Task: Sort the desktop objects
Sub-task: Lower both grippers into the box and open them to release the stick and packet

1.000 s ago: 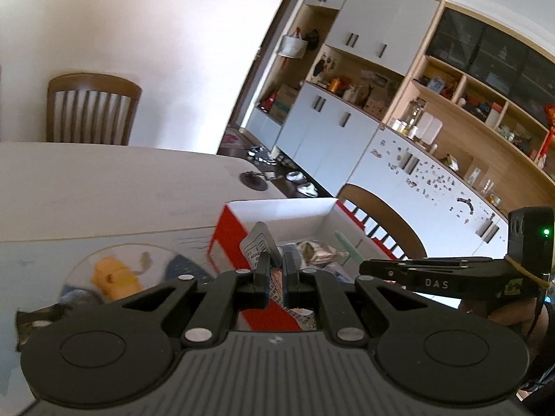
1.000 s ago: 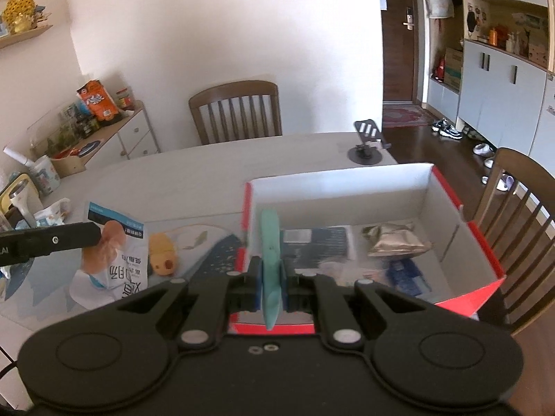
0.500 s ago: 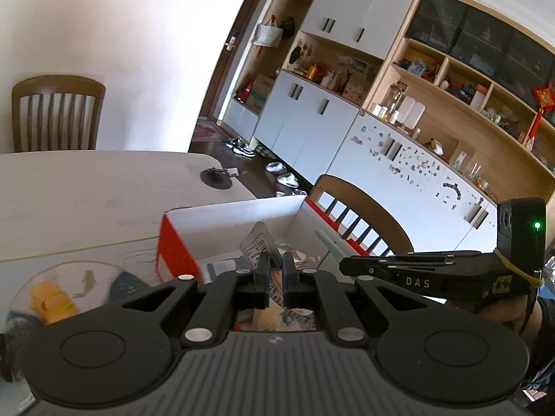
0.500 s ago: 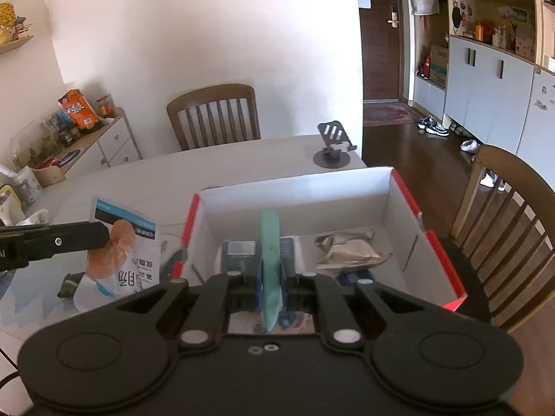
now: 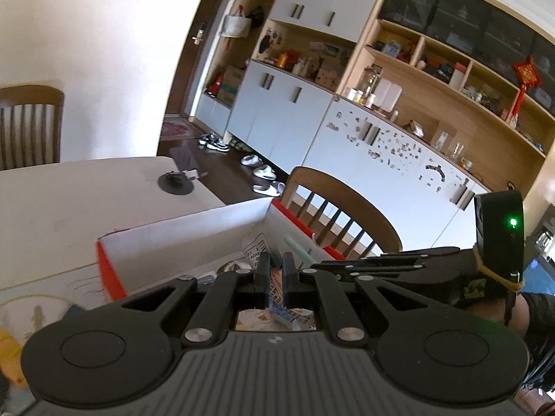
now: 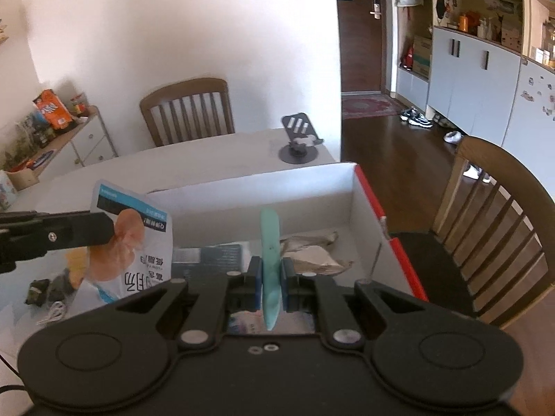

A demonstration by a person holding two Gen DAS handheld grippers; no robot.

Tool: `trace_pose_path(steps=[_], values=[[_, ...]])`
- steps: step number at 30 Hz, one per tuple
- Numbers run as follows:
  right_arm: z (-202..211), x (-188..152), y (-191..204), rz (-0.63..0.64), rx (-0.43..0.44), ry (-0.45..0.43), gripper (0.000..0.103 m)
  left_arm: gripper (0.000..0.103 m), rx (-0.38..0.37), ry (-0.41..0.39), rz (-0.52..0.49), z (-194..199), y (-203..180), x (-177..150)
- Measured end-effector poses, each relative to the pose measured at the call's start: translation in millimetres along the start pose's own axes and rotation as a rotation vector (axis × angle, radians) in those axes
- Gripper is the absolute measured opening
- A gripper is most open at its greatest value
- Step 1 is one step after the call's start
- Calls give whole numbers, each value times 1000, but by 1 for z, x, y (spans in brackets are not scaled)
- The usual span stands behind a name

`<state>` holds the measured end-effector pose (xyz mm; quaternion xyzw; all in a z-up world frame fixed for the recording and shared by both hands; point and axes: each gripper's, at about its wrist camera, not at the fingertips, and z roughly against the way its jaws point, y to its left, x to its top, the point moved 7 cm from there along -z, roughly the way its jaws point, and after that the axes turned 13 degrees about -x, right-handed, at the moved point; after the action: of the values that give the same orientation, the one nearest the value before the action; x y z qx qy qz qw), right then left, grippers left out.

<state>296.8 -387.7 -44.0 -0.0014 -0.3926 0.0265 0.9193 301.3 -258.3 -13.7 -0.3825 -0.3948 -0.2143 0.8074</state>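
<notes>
The right gripper (image 6: 270, 286) is clamping an upright teal stick (image 6: 270, 242) over the open box (image 6: 263, 187). The left gripper (image 5: 274, 279) is pinching a snack pouch (image 6: 133, 242) at the box's left edge.

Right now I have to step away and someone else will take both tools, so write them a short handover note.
Left hand-held gripper: shut on a snack packet, held over the near left corner of the box.
Right hand-held gripper: shut on a teal flat tool, over the box's near side.
Done: a dark booklet and a crumpled foil wrapper already lie in the box.
Left: release both held items into the box; a yellow item and small dark bits remain on the table.
</notes>
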Motion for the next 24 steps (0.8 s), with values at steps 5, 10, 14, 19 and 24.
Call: trace_pose_path(steps=[5, 10, 14, 19, 24], values=[[-15, 4, -12, 1, -19, 11, 10, 5, -11, 37, -16, -27, -1, -3], [-30, 6, -15, 18, -36, 23, 10, 5, -32, 70, -44, -49, -3, -3], [-43, 7, -18, 21, -35, 50, 10, 5, -58, 95, -25, -67, -1, -4], [-60, 6, -24, 11, -44, 91, 10, 5, -46, 133, -26, -85, 4, -8], [-73, -1, -28, 6, -66, 127, 10, 5, -39, 149, -30, -95, 7, -12]])
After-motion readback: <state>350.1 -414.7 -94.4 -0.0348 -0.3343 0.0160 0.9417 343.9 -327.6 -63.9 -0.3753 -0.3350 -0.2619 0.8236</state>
